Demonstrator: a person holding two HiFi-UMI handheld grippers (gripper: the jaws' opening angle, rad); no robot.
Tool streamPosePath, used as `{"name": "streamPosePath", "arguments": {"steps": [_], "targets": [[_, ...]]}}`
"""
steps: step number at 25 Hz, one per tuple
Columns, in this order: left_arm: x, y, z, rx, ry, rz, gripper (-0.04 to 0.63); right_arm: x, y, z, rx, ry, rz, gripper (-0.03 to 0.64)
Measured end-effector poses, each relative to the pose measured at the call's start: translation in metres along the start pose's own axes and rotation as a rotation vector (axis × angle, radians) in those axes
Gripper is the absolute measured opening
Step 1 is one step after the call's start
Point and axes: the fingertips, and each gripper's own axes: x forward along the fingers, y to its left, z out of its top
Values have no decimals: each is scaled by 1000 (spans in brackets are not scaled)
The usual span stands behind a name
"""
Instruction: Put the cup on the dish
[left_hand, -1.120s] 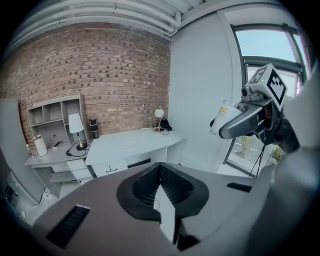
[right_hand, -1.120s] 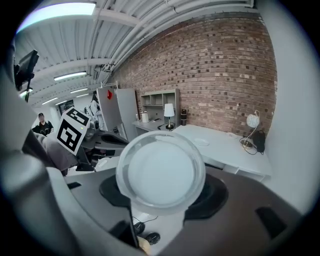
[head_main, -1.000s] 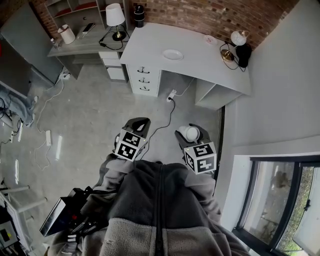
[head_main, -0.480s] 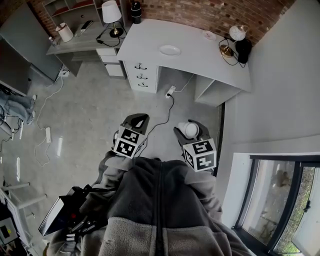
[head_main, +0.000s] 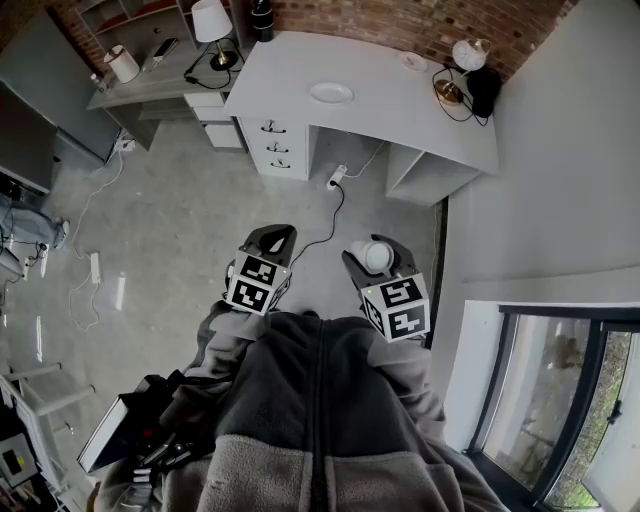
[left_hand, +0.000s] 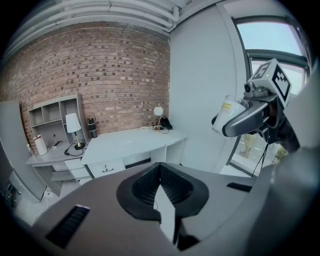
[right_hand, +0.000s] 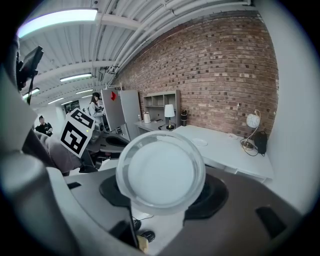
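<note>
1. Clamped in the right gripper (head_main: 372, 250), between widely spread jaws: a translucent plastic cup (right_hand: 161, 172), tipped over with 1 round end facing back along the jaws. Carried above the floor, close in front of the person, well apart from the dish (head_main: 331, 92) on the far white desk (head_main: 410, 115).
2. Left gripper (left_hand: 161, 175) closed tight, its 2 jaws meeting, with nothing between them.
3. Probably very light and thin-walled. Likely to flex or buckle under a hard squeeze, and smooth enough to slip. Best held as now, across the wall with gentle pressure, then turned upright before setting down.
4. Probably too light to steady itself on the dish, so easy to tip on release.
5. Hidden in the right gripper view: the cup's wall and the contact of the pads, both behind that round end. Impossible to tell whether base or mouth faces the camera, or whether anything is inside.
6. Hard to make out: a yellowish mark on the cup's wall in the left gripper view, too small to read. Also too small in every view: the dish, so no judging its depth or rim.
</note>
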Motion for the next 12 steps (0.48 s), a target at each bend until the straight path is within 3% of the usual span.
{"name": "streamPosePath", "arguments": {"steps": [12], "targets": [[-5,6,-4,-33,3,34,6,-2,0,-5,5,13,6,253]]}}
